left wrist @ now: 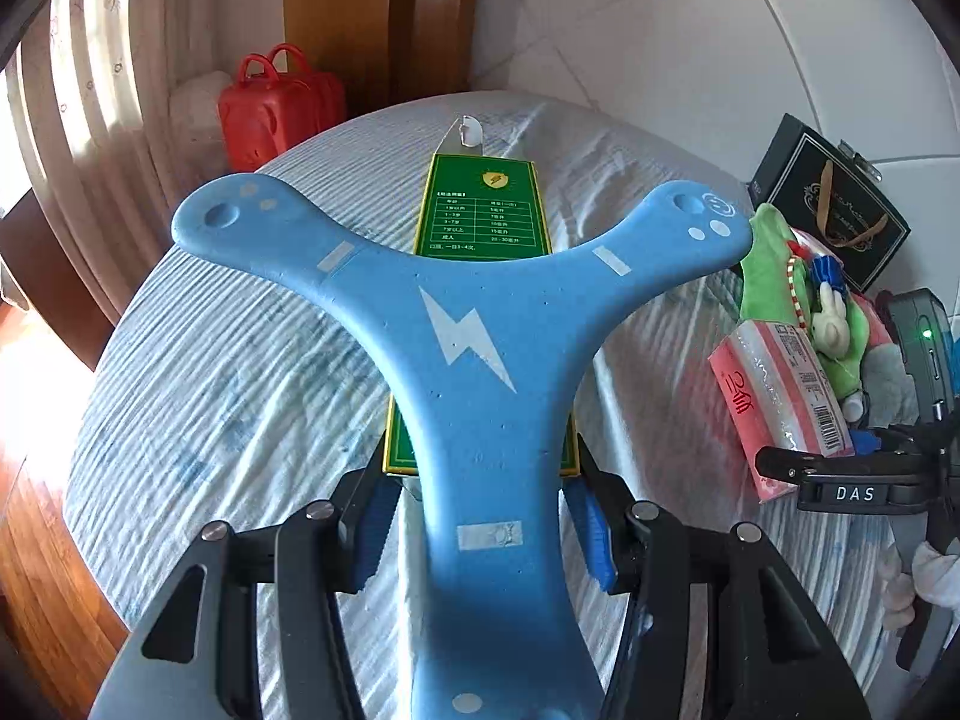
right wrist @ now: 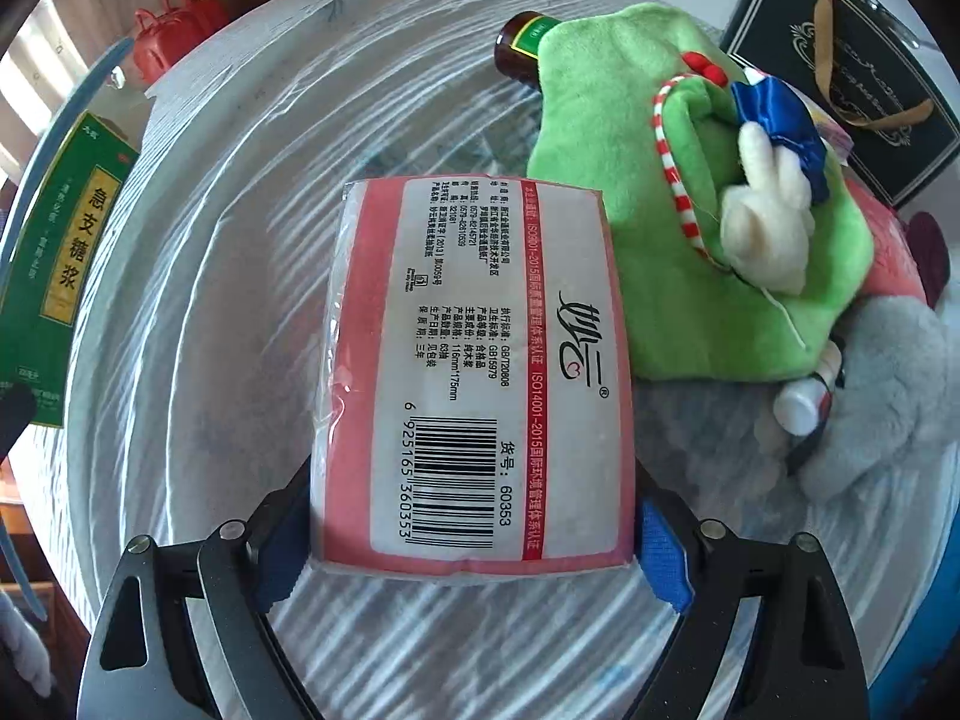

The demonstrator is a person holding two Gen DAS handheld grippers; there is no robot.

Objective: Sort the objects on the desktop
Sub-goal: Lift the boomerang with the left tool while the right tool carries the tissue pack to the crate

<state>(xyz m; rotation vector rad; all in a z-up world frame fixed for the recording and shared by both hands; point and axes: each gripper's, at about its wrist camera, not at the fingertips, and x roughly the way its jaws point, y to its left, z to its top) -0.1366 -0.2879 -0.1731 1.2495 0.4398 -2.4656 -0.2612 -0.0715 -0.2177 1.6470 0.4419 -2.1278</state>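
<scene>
Left gripper jaws clamp foam boomerang plus glossy green carton; right gripper jaws straddle crinkly tissue pack, contact unclear, over striped cloth table.

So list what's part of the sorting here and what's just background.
In play:
- blue boomerang, in left gripper
- green box
- tissue pack, between right gripper fingers
- green plush
- brown bottle

Background:
- red case
- black gift bag
- curtain
</scene>
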